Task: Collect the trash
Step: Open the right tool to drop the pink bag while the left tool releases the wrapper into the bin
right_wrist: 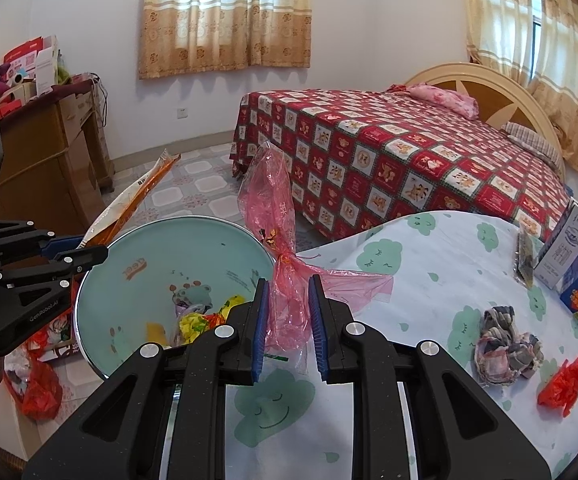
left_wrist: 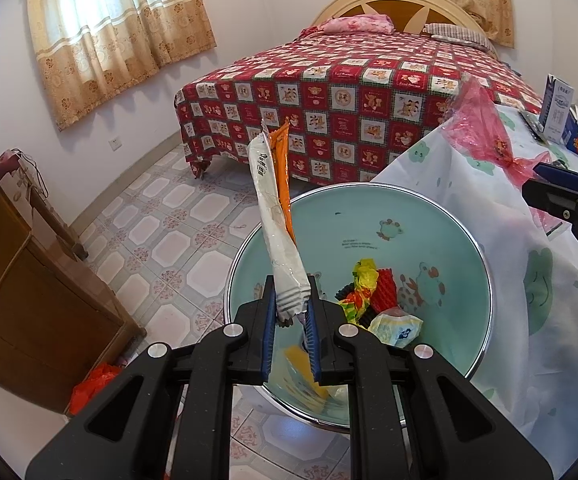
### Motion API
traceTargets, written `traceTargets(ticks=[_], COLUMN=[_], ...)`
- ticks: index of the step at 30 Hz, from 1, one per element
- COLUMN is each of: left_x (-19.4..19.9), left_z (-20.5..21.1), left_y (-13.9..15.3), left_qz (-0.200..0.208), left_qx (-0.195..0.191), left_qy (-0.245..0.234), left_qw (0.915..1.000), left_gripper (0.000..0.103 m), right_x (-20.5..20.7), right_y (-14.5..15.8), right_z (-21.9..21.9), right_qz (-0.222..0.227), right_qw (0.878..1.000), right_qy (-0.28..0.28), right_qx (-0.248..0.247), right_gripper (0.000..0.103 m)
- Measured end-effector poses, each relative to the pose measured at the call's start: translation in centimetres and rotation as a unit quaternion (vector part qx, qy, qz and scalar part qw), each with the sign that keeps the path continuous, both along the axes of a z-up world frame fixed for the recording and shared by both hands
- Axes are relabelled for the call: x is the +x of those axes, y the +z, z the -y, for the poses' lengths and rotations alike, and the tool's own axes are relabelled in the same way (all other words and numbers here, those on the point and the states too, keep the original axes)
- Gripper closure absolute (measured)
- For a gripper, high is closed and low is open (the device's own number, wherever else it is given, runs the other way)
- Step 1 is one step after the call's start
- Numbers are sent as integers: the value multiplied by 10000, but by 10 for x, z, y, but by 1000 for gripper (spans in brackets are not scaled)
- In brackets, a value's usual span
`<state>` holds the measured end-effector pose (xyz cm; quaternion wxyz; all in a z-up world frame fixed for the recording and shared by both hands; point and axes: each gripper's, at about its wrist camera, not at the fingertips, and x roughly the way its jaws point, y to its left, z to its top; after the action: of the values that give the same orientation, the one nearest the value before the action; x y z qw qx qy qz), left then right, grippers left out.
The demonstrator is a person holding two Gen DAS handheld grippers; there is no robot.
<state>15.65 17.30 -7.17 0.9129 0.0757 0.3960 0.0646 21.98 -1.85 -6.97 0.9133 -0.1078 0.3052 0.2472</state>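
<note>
My left gripper (left_wrist: pixel 292 308) is shut on a long white and orange snack wrapper (left_wrist: pixel 275 216) and holds it upright over the light blue trash bin (left_wrist: pixel 429 216), which has several crumpled wrappers (left_wrist: pixel 369 296) inside. My right gripper (right_wrist: pixel 288 312) is shut on a pink plastic bag (right_wrist: pixel 273 216) at the table edge beside the bin (right_wrist: pixel 137 240). The left gripper (right_wrist: pixel 69 256) with its wrapper (right_wrist: pixel 137 192) shows in the right wrist view, and the pink bag (left_wrist: pixel 477 128) shows in the left wrist view.
The table (right_wrist: pixel 429 248) has a white cloth with green clouds. On it lie a crumpled rag (right_wrist: pixel 505 344), an orange-red plastic bag (right_wrist: pixel 573 372) and milk cartons (right_wrist: pixel 565 252). A bed (right_wrist: pixel 389 148) stands behind and a wooden cabinet (left_wrist: pixel 29 300) at left.
</note>
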Motion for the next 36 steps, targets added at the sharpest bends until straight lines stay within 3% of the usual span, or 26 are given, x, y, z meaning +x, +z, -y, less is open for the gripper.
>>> traceTargets(ticks=[6, 10, 14, 32, 36], left_x=[0, -2, -3, -3, -3], left_z=[1, 3, 2, 6, 9], left_y=[0, 0, 1, -3, -6], left_qz=[-3, 48, 84, 16, -11], left_qx=[-21, -19, -31, -12, 15], left_qy=[-29, -24, -11, -52, -68], left_qw=[10000, 10000, 10000, 10000, 10000], left_gripper=[85, 66, 53, 51, 42], right_x=[-2, -6, -6, -9, -10], right_y=[0, 0, -2, -6, -6], right_z=[-4, -7, -8, -4, 5], right_qz=[-16, 1, -25, -84, -90], right_qw=[9999, 9996, 9997, 9998, 9999], right_qy=[121, 259, 248, 182, 85], right_qx=[17, 69, 64, 64, 89], right_gripper=[82, 64, 63, 61, 61])
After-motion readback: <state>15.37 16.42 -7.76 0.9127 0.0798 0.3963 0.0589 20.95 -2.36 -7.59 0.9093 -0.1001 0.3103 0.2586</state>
